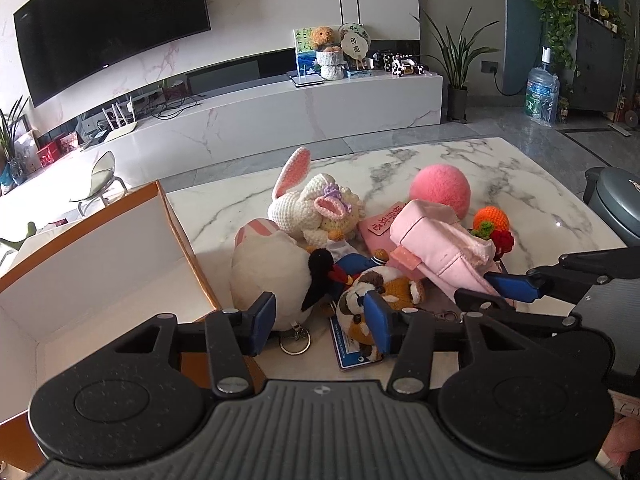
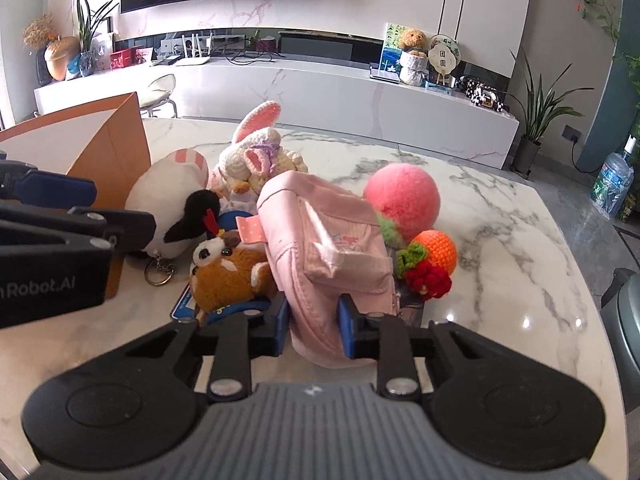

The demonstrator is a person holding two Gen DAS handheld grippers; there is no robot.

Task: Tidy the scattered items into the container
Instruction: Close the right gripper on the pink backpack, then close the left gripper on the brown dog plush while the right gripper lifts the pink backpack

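A pile of toys lies on the marble table (image 1: 460, 160): a white penguin plush (image 1: 272, 268), a crocheted bunny (image 1: 320, 208), a brown-and-white dog plush (image 1: 384, 292), a pink pouch (image 1: 440, 252), a pink ball (image 1: 440, 190) and a crocheted orange (image 1: 490, 220). The orange box (image 1: 92, 256) stands open at the left. My left gripper (image 1: 320, 320) is open, its pads at the penguin and the dog plush. My right gripper (image 2: 312, 328) is shut on the pink pouch (image 2: 324, 248); it also shows at the right in the left wrist view (image 1: 508, 280).
A card (image 1: 352, 352) lies under the dog plush. A key ring (image 1: 296, 342) hangs from the penguin. A grey bin (image 1: 616, 204) stands at the table's right edge. A white TV bench (image 1: 280, 116) runs beyond the table.
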